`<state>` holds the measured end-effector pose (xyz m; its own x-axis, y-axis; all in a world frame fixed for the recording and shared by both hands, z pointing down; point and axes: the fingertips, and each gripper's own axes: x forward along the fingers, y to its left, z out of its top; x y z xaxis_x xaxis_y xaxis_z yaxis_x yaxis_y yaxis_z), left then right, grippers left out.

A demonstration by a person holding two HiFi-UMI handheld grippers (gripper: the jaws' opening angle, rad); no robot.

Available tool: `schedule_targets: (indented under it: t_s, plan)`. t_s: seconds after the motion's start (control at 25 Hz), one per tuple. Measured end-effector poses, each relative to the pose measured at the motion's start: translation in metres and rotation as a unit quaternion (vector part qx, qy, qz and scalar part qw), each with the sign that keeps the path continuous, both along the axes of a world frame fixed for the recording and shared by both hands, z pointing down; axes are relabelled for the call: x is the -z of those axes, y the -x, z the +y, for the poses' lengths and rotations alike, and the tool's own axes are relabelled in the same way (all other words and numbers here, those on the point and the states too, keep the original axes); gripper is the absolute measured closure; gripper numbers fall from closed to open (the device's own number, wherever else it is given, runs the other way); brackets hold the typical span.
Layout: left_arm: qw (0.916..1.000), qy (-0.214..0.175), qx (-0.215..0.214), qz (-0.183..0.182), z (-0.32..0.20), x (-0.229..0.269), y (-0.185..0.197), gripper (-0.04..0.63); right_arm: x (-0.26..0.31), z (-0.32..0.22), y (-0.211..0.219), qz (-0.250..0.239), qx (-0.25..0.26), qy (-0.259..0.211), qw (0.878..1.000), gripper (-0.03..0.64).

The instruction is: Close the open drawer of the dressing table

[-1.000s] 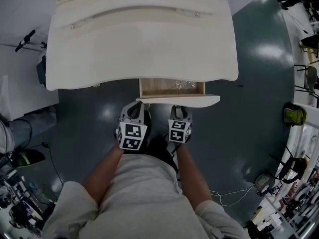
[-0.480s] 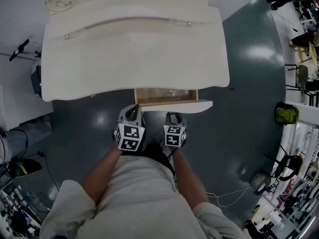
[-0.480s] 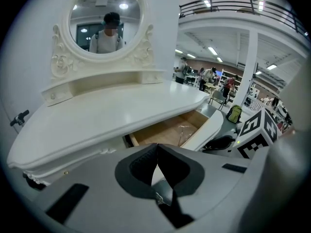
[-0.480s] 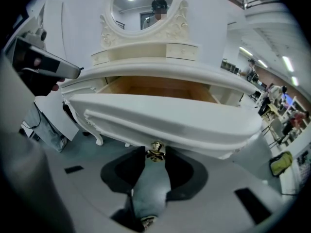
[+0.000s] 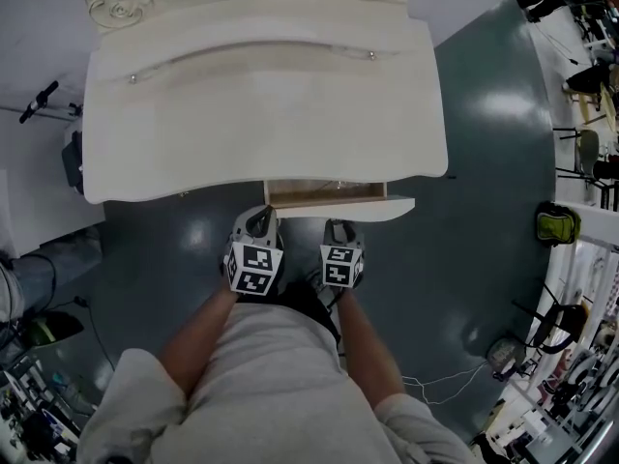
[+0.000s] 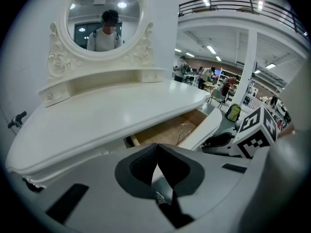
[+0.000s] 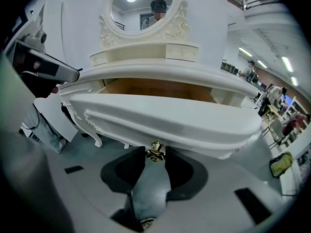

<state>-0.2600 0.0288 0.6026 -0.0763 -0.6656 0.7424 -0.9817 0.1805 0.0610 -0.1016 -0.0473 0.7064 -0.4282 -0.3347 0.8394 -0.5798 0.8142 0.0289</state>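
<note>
The white dressing table (image 5: 261,104) fills the upper head view. Its middle drawer (image 5: 338,204) stands a short way out, showing a strip of wooden inside (image 6: 167,130). My right gripper (image 5: 340,228) is at the drawer front (image 7: 165,118), its jaws closed around the small gold knob (image 7: 155,153). My left gripper (image 5: 256,222) hangs just left of it, near the drawer's left corner and below the tabletop edge, jaws shut with nothing between them (image 6: 156,152). The right gripper's marker cube (image 6: 255,130) shows in the left gripper view.
An oval mirror (image 6: 104,18) with carved trim rises behind the tabletop. A grey object (image 5: 73,158) and cables lie left of the table on the dark floor. A green bag (image 5: 556,225) and chairs stand far right. The person's legs are directly below the grippers.
The drawer has slid inward: less of its wooden inside shows than a second ago. Both grippers moved forward with it, toward the table.
</note>
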Motion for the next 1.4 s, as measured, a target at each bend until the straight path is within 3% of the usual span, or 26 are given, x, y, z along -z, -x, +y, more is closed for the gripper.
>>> schedule_targets:
  t_s: [1.4]
  plan:
    - [0.9998, -0.002, -0.007, 0.018, -0.004, -0.007, 0.035, 0.588, 0.002, -0.024, 0.027, 0.014, -0.014, -0.015, 1.000, 0.477]
